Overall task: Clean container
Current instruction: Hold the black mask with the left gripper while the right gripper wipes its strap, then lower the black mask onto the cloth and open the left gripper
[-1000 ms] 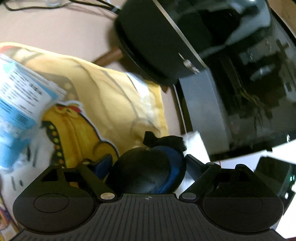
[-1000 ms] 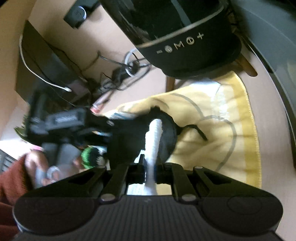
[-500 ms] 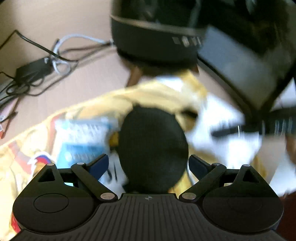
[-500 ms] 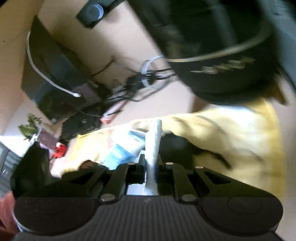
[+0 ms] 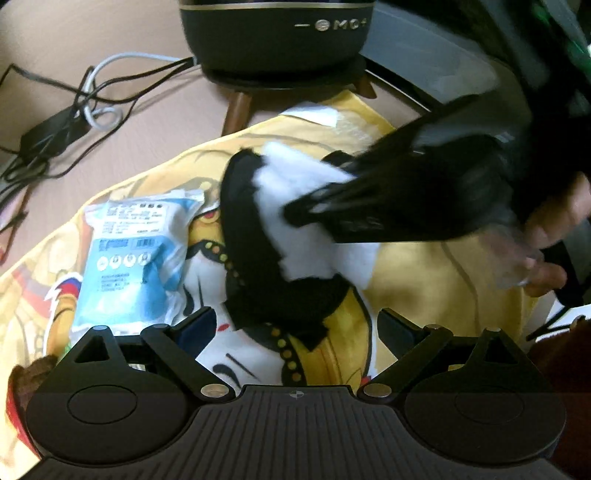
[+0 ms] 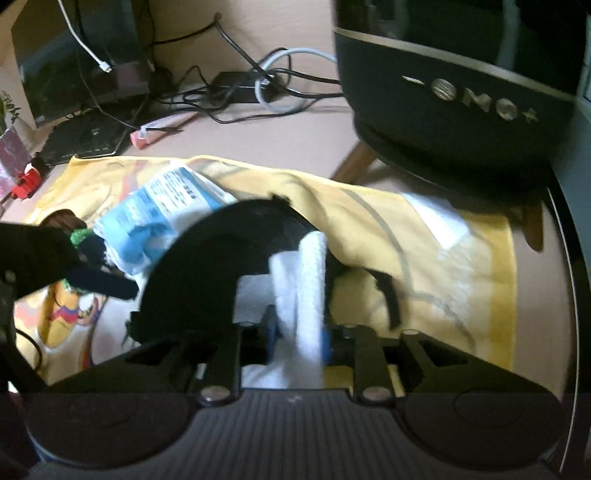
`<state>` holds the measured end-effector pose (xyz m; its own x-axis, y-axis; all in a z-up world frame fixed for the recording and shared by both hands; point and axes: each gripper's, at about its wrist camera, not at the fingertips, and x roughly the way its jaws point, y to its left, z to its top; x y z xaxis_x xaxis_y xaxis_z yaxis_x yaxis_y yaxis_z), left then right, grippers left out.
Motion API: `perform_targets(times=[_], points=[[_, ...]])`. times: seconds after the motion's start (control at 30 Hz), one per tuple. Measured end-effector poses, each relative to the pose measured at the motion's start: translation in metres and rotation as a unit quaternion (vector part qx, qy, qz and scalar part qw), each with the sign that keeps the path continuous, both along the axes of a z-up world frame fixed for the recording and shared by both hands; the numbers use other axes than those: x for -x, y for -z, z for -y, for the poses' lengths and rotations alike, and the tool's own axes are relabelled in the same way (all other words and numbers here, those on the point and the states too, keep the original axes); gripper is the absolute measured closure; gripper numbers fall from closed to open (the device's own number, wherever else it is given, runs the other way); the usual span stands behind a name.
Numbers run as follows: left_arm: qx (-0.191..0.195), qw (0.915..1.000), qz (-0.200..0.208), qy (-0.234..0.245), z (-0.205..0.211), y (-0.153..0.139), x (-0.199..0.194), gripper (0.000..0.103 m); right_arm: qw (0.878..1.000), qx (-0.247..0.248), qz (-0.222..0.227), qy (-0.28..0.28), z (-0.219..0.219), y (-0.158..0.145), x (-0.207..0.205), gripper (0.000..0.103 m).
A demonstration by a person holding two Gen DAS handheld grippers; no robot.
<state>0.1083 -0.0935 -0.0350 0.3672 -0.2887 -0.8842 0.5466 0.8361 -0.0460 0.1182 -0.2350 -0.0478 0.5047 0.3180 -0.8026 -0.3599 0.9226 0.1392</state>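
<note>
Black container (image 5: 258, 258): one
White cloth (image 5: 306, 221): one
Blue-and-white packet (image 5: 133, 254): one
Yellow printed cloth (image 5: 424, 295): one
Black speaker on wooden legs (image 5: 273, 33): one
Grippers: two, left (image 5: 295, 325) and right (image 6: 299, 332)
Cables (image 6: 258, 92): a tangle, too many to count

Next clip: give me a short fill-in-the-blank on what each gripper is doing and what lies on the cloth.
1. The right gripper is shut on a ____ cloth.
2. The left gripper has its fingers ____, holding nothing.
3. The black container rests on a ____ printed cloth.
4. The packet beside the container is white and ____.

Missing words: white; open; yellow; blue
</note>
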Motion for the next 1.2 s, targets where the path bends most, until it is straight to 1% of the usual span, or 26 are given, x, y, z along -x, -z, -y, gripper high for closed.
perform_targets(times=[0.03, 0.1, 0.17, 0.2, 0.27, 0.3, 0.37, 0.43, 0.5, 0.53, 0.57, 0.6, 0.63, 0.7, 0.73, 0.8, 0.87, 0.9, 0.97, 1.0, 1.07, 1.1, 1.13, 1.17, 1.2], points=[[0.003, 1.0, -0.002, -0.003, -0.001, 0.001, -0.002, 0.006, 1.0, -0.003, -0.001, 0.003, 0.003, 0.001, 0.001, 0.076], [0.01, 0.9999, -0.004, -0.009, -0.003, 0.001, -0.004, 0.006, 0.999, -0.028, -0.01, 0.015, 0.012, 0.001, 0.003, 0.095], [0.023, 0.9996, -0.003, -0.016, -0.005, -0.002, -0.007, 0.006, 0.998, -0.05, -0.02, 0.037, 0.023, 0.0, 0.003, 0.095], [0.033, 0.9993, -0.002, -0.02, -0.008, -0.005, -0.007, 0.006, 0.997, -0.051, -0.021, 0.057, 0.028, 0.0, 0.004, 0.095], [0.059, 0.9974, -0.005, -0.04, -0.013, -0.011, -0.012, 0.006, 0.996, -0.036, -0.026, 0.083, 0.035, 0.001, 0.004, 0.094], [0.068, 0.9964, -0.009, -0.05, -0.016, -0.013, -0.017, 0.006, 0.995, -0.032, -0.031, 0.087, 0.038, 0.003, 0.004, 0.094], [0.073, 0.9951, -0.012, -0.065, -0.02, -0.014, -0.023, 0.006, 0.993, -0.054, -0.044, 0.092, 0.047, 0.005, 0.008, 0.094], [0.07, 0.9955, 0.002, -0.065, -0.024, -0.021, -0.025, 0.006, 0.99, -0.088, -0.057, 0.098, 0.055, 0.007, 0.011, 0.089], [0.082, 0.994, 0.036, -0.062, -0.031, -0.037, -0.027, 0.006, 0.984, -0.125, -0.068, 0.109, 0.06, 0.009, 0.01, 0.085], [0.092, 0.9916, 0.057, -0.071, -0.038, -0.047, -0.03, 0.005, 0.982, -0.136, -0.066, 0.112, 0.06, 0.009, 0.008, 0.081], [0.099, 0.9884, 0.074, -0.088, -0.046, -0.055, -0.035, 0.004, 0.981, -0.146, -0.064, 0.115, 0.06, 0.009, 0.006, 0.066], [0.1, 0.9853, 0.086, -0.108, -0.055, -0.061, -0.042, 0.002, 0.979, -0.156, -0.061, 0.118, 0.059, 0.009, 0.004, 0.057], [0.093, 0.9825, 0.097, -0.129, -0.062, -0.063, -0.049, 0.002, 0.977, -0.166, -0.059, 0.121, 0.059, 0.009, 0.002, 0.057], [0.064, 0.9807, 0.101, -0.155, -0.072, -0.059, -0.065, 0.002, 0.977, -0.167, -0.051, 0.118, 0.053, 0.008, -0.003, 0.058], [0.052, 0.9811, 0.092, -0.162, -0.074, -0.052, -0.073, 0.002, 0.979, -0.165, -0.045, 0.113, 0.049, 0.006, -0.004, 0.058], [0.037, 0.9842, 0.06, -0.162, -0.073, -0.035, -0.086, 0.002, 0.981, -0.151, -0.023, 0.117, 0.043, -0.001, -0.003, 0.059], [0.025, 0.9872, 0.037, -0.153, -0.068, -0.02, -0.09, 0.002, 0.985, -0.119, 0.012, 0.126, 0.04, -0.012, 0.001, 0.058], [0.021, 0.9879, 0.032, -0.15, -0.064, -0.015, -0.09, 0.002, 0.986, -0.101, 0.031, 0.129, 0.038, -0.017, 0.003, 0.056], [0.014, 0.9888, 0.023, -0.147, -0.059, -0.007, -0.088, 0.002, 0.988, -0.086, 0.041, 0.124, 0.041, -0.023, 0.003, 0.056], [0.009, 0.9885, 0.019, -0.15, -0.056, -0.003, -0.088, 0.002, 0.987, -0.098, 0.036, 0.122, 0.046, -0.025, 0.004, 0.056], [0.009, 0.9884, 0.008, -0.152, -0.054, 0.002, -0.087, 0.004, 0.983, -0.145, 0.003, 0.115, 0.057, -0.027, 0.004, 0.056], [0.012, 0.9882, 0.001, -0.152, -0.052, 0.004, -0.086, 0.019, 0.978, -0.172, -0.02, 0.117, 0.061, -0.026, 0.004, 0.056], [0.019, 0.9874, -0.011, -0.157, -0.053, 0.003, -0.084, 0.027, 0.971, -0.201, -0.041, 0.125, 0.066, -0.023, 0.004, 0.056], [0.027, 0.9857, -0.022, -0.165, -0.056, 0.001, -0.082, 0.027, 0.965, -0.222, -0.056, 0.129, 0.068, -0.021, 0.003, 0.056], [0.041, 0.9848, -0.032, -0.165, -0.056, -0.003, -0.079, 0.026, 0.964, -0.224, -0.062, 0.126, 0.065, -0.018, 0.003, 0.056]])
